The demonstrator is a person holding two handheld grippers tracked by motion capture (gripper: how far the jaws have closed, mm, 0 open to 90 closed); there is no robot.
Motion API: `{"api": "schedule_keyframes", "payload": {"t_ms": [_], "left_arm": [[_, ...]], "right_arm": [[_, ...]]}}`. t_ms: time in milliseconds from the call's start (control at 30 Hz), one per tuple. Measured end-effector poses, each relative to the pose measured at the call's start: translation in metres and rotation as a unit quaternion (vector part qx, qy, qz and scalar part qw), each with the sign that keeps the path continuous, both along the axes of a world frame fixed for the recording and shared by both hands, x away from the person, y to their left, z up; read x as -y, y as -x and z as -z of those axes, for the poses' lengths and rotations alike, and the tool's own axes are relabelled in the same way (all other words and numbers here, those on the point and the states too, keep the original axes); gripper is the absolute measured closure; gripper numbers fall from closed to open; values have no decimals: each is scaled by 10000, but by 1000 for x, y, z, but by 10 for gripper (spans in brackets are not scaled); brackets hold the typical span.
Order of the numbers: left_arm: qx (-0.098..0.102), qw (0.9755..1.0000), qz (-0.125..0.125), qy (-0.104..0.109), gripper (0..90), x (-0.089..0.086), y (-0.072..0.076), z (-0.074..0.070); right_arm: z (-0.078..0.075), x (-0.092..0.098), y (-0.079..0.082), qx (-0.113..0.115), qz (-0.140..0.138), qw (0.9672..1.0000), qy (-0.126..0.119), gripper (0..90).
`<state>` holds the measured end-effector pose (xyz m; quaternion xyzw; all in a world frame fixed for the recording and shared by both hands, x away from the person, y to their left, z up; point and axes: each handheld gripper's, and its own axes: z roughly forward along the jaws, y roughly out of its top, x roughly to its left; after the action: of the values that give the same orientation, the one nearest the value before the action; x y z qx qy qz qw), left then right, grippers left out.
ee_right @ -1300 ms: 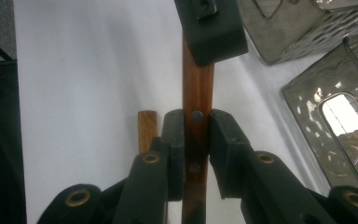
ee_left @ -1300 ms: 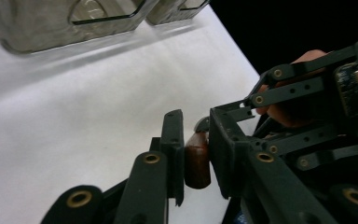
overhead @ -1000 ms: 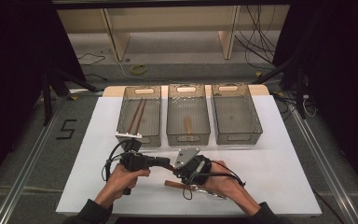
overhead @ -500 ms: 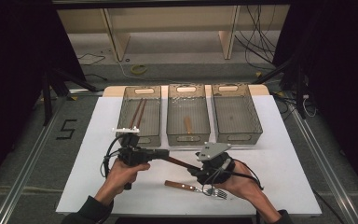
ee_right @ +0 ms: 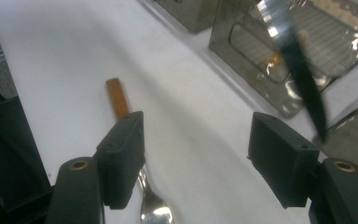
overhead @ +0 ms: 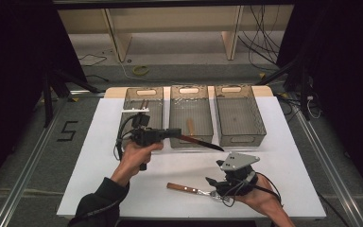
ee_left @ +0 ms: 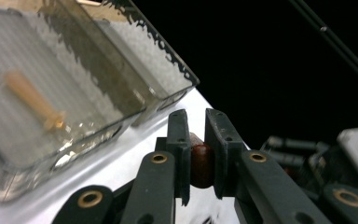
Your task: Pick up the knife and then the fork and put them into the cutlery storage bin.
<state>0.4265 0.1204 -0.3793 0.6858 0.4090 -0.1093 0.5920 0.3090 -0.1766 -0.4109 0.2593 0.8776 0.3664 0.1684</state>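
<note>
Left claw (overhead: pixel 172 134) is clamped on the knife (overhead: pixel 203 142) handle; keep it level over the middle bin (overhead: pixel 191 93). Right claw (overhead: pixel 216 185) has just been opening, empty.

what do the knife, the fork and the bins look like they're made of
Knife: dark, glossy blade, likely metal; reddish-brown handle, perhaps wood.
Fork: shiny silver head, likely steel; matt brown handle, wood by its look.
Bins: see-through, smoky grey, glossy walls, probably plastic.
</note>
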Motion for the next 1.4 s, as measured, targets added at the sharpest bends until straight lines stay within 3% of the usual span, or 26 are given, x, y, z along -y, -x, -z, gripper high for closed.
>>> {"api": "schedule_keyframes", "payload": {"t_ms": [267, 533, 1000, 1267, 1400], "left_arm": [[124, 9997, -173, 109, 801, 20, -25, -22], [108, 9995, -288, -22, 801, 47, -53, -33], [-196, 9988, -204, -412, 800, 94, -84, -14], [-302, 9983, -175, -466, 800, 111, -90, -5], [-339, 9980, -140, -508, 800, 116, -90, -2]], "right_arm": [[12, 7, 3, -126, 133, 9998, -106, 342], [19, 13, 7, -198, 162, 9996, -139, 324], [20, 24, 5, -181, 301, 9990, -270, 322], [20, 30, 3, -170, 410, 9985, -334, 320], [14, 37, -3, -21, 571, 9978, -347, 320]]}}
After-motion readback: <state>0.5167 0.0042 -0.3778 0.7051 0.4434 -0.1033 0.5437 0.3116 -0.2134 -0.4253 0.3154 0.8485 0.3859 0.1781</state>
